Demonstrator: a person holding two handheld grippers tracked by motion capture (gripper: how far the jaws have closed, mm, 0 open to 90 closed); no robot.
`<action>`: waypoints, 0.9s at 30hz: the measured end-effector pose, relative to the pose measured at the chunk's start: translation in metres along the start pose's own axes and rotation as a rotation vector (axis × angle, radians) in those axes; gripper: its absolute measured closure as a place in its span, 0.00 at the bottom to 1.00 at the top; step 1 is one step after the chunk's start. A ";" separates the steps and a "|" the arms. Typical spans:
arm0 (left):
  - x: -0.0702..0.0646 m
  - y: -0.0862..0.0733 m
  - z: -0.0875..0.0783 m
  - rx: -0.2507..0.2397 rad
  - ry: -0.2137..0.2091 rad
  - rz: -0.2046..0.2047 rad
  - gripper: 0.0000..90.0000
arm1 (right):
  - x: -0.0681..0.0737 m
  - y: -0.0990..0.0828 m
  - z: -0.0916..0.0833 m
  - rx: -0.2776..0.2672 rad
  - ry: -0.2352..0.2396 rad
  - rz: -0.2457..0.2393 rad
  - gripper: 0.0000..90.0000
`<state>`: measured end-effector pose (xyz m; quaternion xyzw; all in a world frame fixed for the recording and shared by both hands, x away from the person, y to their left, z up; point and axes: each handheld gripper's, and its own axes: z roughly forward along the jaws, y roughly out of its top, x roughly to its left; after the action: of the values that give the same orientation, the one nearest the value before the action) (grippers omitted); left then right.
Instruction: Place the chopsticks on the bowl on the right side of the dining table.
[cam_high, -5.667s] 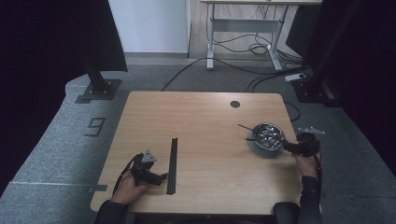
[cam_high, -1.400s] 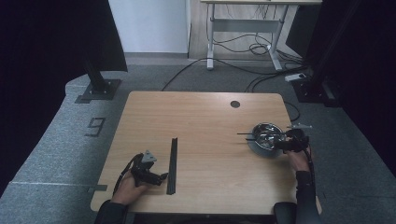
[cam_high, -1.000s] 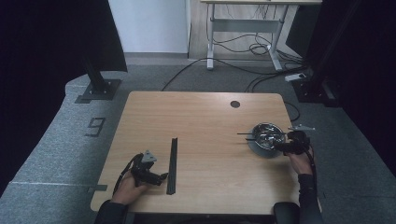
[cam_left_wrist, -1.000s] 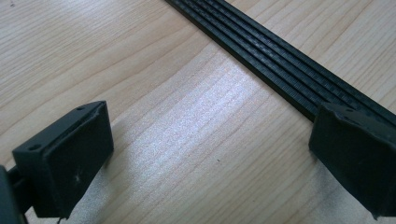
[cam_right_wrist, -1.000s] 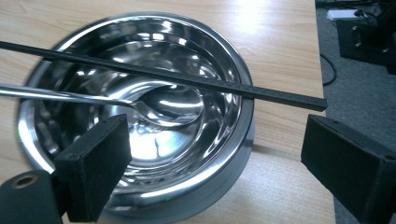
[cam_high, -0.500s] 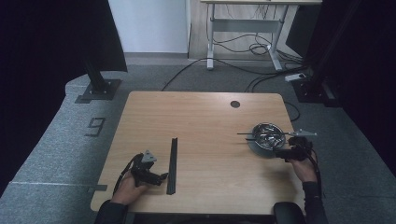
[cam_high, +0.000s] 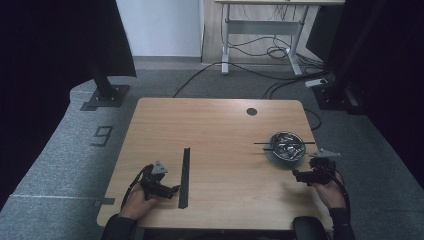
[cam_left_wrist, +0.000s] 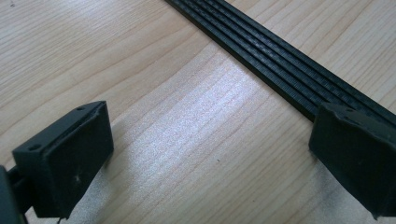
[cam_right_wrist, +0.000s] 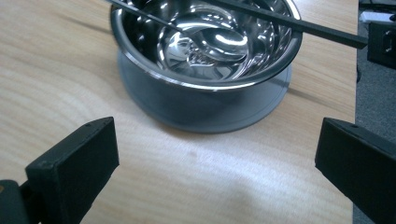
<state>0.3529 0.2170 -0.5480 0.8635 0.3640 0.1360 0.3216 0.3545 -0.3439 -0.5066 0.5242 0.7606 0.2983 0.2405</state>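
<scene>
Looking down from the high view, find the left gripper (cam_high: 173, 190) low on the wooden table (cam_high: 215, 120), jaws spread and empty, tips just beside the black ribbed strip (cam_high: 184, 172), itself lying flat with its long axis running away from the person's edge. Across the table, note the right gripper (cam_high: 297, 175), jaws just having been opening and now spread wide, nothing between them, tips near the steel bowl (cam_high: 286, 148) but apart from it, on the person's side of it. Note too the thin black stick (cam_high: 261, 144) laid across the bowl's rim, long axis running left to right, both ends overhanging. Turning to the left gripper view, see the left gripper (cam_left_wrist: 210, 161) with pads wide apart over bare wood, the strip (cam_left_wrist: 280, 60) crossing diagonally ahead and passing close behind the right-hand pad, not between the two. Moving to the right gripper view, see the right gripper (cam_right_wrist: 215, 172) gaping over bare tabletop, the bowl (cam_right_wrist: 201, 109) straight ahead on its grey base disc (cam_right_wrist: 280, 95), the stick (cam_right_wrist: 289, 23) bridging the rim beyond, crosswise to the line of reach. Judging from this: right hand by far the nearer to bowl and stick, left hand the nearer to the strip; for a grip on the strip, probably a small sideways shift to straddle its narrow width.
</scene>
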 end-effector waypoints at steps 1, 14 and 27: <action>0.000 0.000 0.000 0.000 0.000 0.000 0.00 | 0.002 -0.001 -0.002 0.005 0.005 -0.005 0.00; 0.000 0.000 0.000 0.000 0.000 0.000 0.00 | 0.037 -0.012 -0.015 0.056 0.097 -0.053 0.00; 0.000 0.000 0.000 0.000 0.000 0.000 0.00 | 0.086 0.003 -0.003 0.016 0.222 -0.136 0.00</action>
<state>0.3529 0.2171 -0.5480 0.8636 0.3639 0.1359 0.3215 0.3256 -0.2624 -0.5070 0.4371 0.8187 0.3312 0.1704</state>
